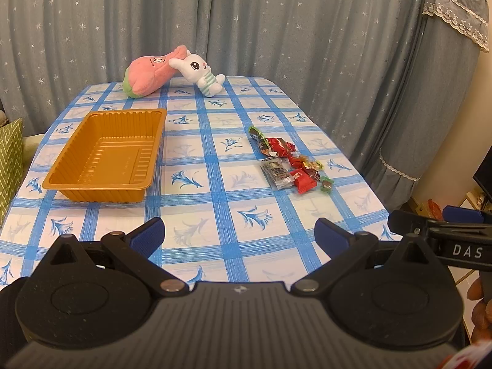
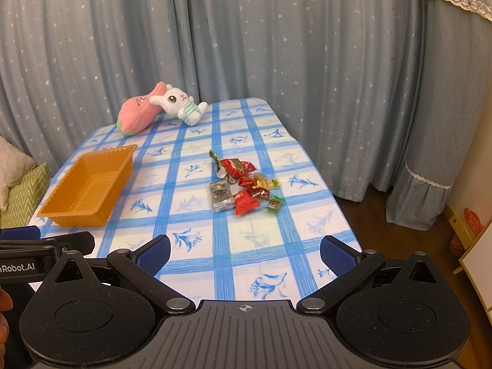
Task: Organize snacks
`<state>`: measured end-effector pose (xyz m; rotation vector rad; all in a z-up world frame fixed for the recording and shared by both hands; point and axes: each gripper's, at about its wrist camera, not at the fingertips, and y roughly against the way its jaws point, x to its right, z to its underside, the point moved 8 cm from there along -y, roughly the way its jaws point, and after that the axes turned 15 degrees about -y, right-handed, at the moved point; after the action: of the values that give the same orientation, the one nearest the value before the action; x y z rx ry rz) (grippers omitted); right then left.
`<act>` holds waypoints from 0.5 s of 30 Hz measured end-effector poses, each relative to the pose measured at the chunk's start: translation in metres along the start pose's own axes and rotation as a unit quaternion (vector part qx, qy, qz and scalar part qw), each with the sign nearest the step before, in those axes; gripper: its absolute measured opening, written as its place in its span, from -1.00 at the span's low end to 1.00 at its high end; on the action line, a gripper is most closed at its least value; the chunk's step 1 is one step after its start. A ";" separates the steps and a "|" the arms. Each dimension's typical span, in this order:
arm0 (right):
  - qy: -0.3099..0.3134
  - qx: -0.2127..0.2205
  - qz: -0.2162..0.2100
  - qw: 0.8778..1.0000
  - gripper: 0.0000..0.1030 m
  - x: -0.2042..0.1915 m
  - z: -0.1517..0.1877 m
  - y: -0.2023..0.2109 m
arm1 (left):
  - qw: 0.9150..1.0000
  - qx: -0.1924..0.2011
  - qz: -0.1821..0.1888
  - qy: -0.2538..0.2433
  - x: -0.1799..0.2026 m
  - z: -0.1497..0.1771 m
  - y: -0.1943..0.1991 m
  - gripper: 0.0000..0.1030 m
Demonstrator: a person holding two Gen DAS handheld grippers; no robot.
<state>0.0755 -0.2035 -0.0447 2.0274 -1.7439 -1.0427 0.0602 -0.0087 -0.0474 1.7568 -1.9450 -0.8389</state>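
Note:
An empty orange plastic tray (image 1: 113, 156) (image 2: 86, 190) sits on the left of the blue-checked tablecloth. A small pile of wrapped snacks (image 1: 286, 163) (image 2: 243, 184), mostly red packets with one clear packet and a few green-wrapped sweets, lies on the right half of the table. My left gripper (image 1: 240, 233) hovers open over the near edge, holding nothing. My right gripper (image 2: 245, 250) is likewise open and empty, well short of the snacks. Each gripper's side shows at the edge of the other's view.
A pink plush (image 1: 150, 72) and a white bunny plush (image 1: 201, 72) lie at the table's far end against the starred curtain. A green patterned cushion (image 1: 10, 160) sits left of the table. The table's right edge (image 2: 326, 184) drops to a wooden floor.

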 end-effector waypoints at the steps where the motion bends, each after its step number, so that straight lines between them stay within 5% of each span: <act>1: 0.000 0.000 0.000 1.000 0.99 0.000 0.000 0.000 | 1.000 0.000 0.000 0.000 0.001 -0.001 0.000 1.00; 15: 0.000 0.000 0.001 1.000 0.99 0.000 0.000 -0.001 | 1.000 0.001 0.001 0.001 0.001 0.000 0.000 1.00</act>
<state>0.0761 -0.2033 -0.0454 2.0255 -1.7447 -1.0438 0.0601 -0.0092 -0.0475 1.7569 -1.9466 -0.8355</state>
